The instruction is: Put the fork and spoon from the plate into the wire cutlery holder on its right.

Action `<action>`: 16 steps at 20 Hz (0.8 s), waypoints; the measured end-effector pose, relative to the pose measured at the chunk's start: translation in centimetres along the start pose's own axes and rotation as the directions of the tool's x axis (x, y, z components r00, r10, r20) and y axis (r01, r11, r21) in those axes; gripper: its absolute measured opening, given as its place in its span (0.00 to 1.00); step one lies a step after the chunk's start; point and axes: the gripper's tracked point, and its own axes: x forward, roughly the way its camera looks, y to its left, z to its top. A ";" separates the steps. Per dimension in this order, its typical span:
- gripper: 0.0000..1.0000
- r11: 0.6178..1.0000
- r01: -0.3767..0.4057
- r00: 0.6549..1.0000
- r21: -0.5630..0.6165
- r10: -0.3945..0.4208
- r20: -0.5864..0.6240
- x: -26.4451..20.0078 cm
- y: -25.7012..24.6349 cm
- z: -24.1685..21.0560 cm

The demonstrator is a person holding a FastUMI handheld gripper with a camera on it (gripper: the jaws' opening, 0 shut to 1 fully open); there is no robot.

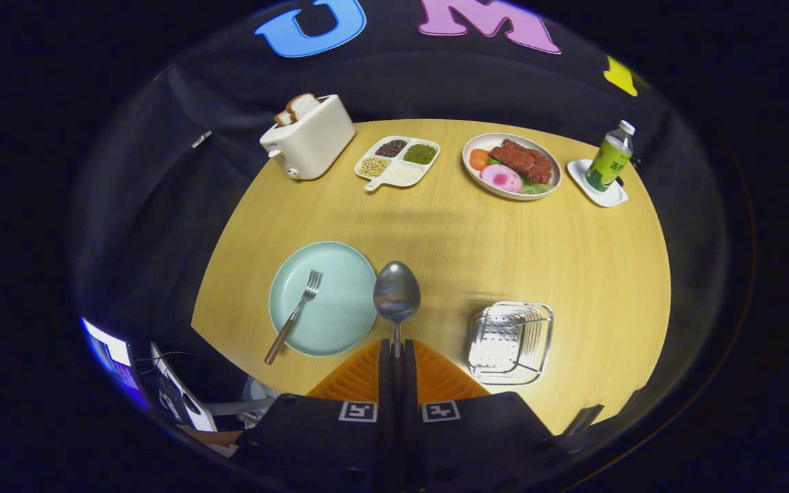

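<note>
Between your fingers: the hand-held gripper [395, 350] is pinching the spoon [396, 293] by its handle, bowl sticking out ahead, held above the worktop [477, 239] just right of the pale green plate [346, 322]. Fork [294, 315] lies on the plate, handle overhanging the near rim. Wire cutlery holder [511, 340] sits right of your fingers, near the worktop edge. Toaster [309, 137], divided dish [398, 161], food plate [511, 166], bottle [609, 157] beyond.

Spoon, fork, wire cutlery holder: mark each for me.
spoon [396, 292]: gripper view, middle of its bowl, handle pinched between the fingers.
fork [293, 316]: gripper view, mid-handle, over the plate.
wire cutlery holder [509, 339]: gripper view, its perforated wall.
</note>
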 end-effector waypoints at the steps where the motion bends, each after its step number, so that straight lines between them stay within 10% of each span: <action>1: 0.09 1.000 0.004 1.000 0.011 -0.004 -0.008 -0.7 -1.4 -0.2; 16: 0.09 1.000 0.028 0.966 -0.008 -0.029 -0.256 3.0 -10.4 -4.6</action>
